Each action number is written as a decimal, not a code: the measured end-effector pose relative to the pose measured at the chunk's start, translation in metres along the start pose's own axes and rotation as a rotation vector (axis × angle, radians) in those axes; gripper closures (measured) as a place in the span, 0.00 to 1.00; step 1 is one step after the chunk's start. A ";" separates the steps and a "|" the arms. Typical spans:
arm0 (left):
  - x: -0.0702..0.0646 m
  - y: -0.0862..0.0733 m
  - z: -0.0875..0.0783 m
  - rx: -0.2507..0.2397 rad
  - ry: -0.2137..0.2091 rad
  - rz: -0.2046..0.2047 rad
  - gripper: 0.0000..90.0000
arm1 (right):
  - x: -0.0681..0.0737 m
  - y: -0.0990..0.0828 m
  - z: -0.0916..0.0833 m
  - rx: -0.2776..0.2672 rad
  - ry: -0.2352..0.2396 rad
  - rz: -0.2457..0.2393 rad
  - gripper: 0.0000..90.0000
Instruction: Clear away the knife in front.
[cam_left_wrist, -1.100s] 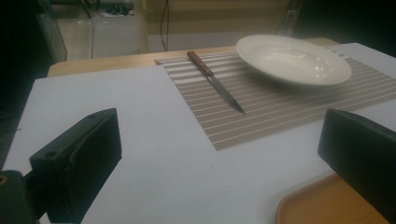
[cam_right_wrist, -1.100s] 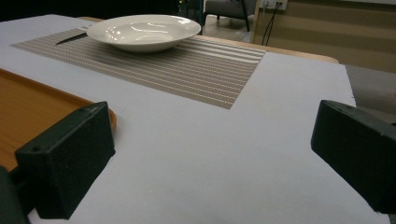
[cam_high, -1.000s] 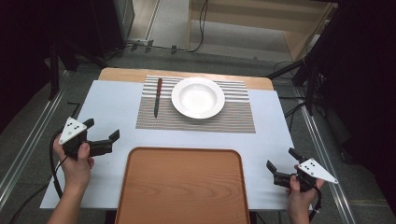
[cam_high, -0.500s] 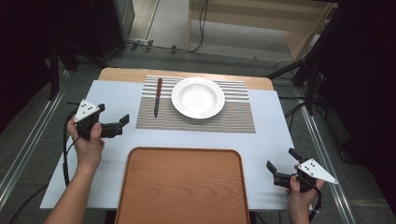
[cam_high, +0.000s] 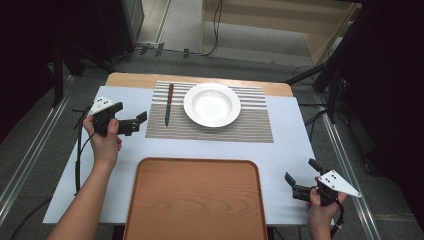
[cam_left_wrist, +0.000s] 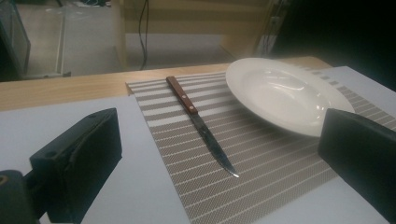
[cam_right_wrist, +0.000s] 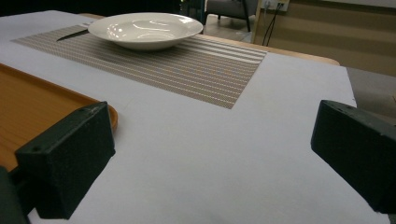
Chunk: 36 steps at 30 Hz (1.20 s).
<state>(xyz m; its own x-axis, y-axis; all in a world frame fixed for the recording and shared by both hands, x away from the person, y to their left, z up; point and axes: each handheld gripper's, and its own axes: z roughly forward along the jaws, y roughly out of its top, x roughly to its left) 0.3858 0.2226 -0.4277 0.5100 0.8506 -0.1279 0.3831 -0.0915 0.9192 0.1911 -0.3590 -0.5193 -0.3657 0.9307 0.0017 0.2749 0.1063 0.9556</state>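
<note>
Wooden-handled steak knife (cam_high: 169, 103) lies on the striped grey placemat (cam_high: 250, 125), just left of the round white ceramic plate (cam_high: 212, 104). The left claw (cam_high: 136, 121) hovers wide beside the mat's left edge. The right claw (cam_high: 301, 175) rests wide near the orange-brown wooden tray (cam_high: 195, 200) on the surface (cam_high: 290, 145).

A striped woven placemat (cam_high: 215, 117) lies at the bench's (cam_high: 295, 135) far side. On it a wooden-handled steak knife (cam_high: 169, 103) lies left of a white shallow bowl (cam_high: 212, 104). A brown wooden tray (cam_high: 195, 200) sits nearer, before the mat.
</note>
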 end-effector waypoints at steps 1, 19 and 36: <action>0.000 0.001 0.003 0.001 -0.001 0.000 0.00 | 0.000 0.000 0.000 0.000 0.001 -0.004 0.00; 0.007 0.021 0.056 0.082 0.034 -0.032 0.07 | 0.000 0.000 0.001 0.002 0.001 -0.009 0.00; 0.002 0.037 0.106 0.182 0.084 -0.044 0.31 | 0.000 -0.001 0.000 -0.001 0.007 0.001 0.00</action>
<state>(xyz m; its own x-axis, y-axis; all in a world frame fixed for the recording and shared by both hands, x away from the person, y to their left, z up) 0.4830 0.1661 -0.4340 0.4263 0.8955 -0.1276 0.5404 -0.1390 0.8298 0.1914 -0.3593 -0.5200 -0.3717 0.9283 0.0045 0.2744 0.1053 0.9558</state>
